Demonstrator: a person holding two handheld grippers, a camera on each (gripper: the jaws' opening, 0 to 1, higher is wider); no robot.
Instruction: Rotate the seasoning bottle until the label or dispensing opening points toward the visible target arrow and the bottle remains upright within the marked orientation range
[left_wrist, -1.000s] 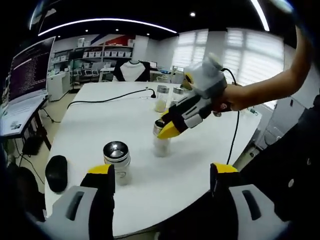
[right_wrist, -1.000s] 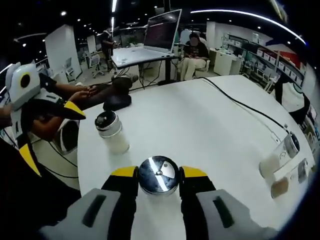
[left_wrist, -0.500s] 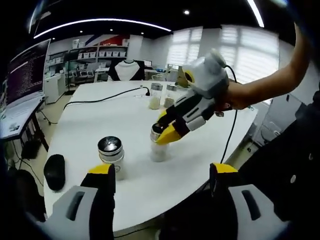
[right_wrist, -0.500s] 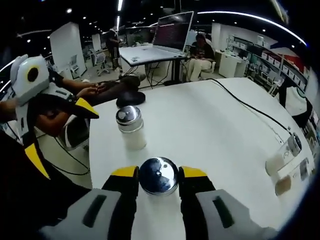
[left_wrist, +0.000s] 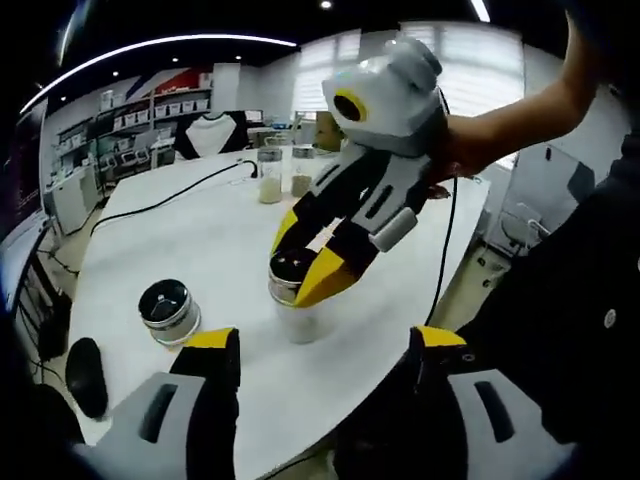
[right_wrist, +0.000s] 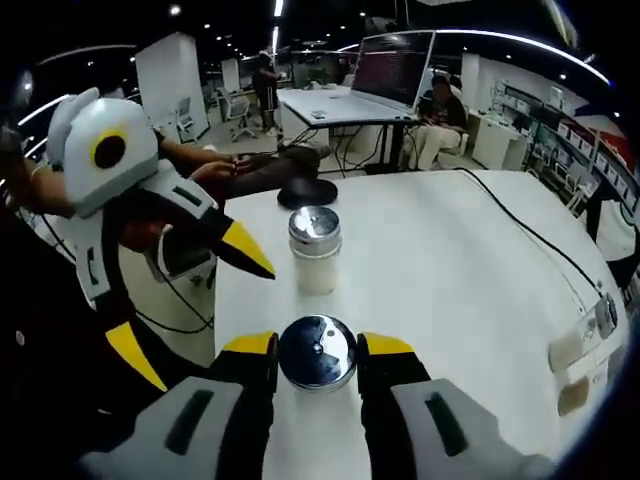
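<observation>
Closer now than a second ago: the left tongs (right_wrist: 175, 300) have swung in beside the second shaker, and in the left gripper view the held bottle sits larger and nearer the camera. Right tongs (right_wrist: 316, 350) are clamped on the seasoning bottle (right_wrist: 317, 352), yellow tips pressing either side of its shiny metal cap; the bottle stands upright on the white table (right_wrist: 450, 300) near its edge. Seen from the left gripper view the bottle (left_wrist: 295, 300) has a clear or frosted body with pale contents below the cap. Judgement: small and light, rigid, cap smooth and likely slippery, so the twist may slip unless the grip stays firm; taking it lower on the body would tip it less. Left tongs stand apart, holding nothing. Beyond, a second shaker (right_wrist: 315, 250) stands just past the held one, apart from it. Farther off, a dark mouse (right_wrist: 307, 192) and a black cable (right_wrist: 520, 225). No target arrow can be made out.
</observation>
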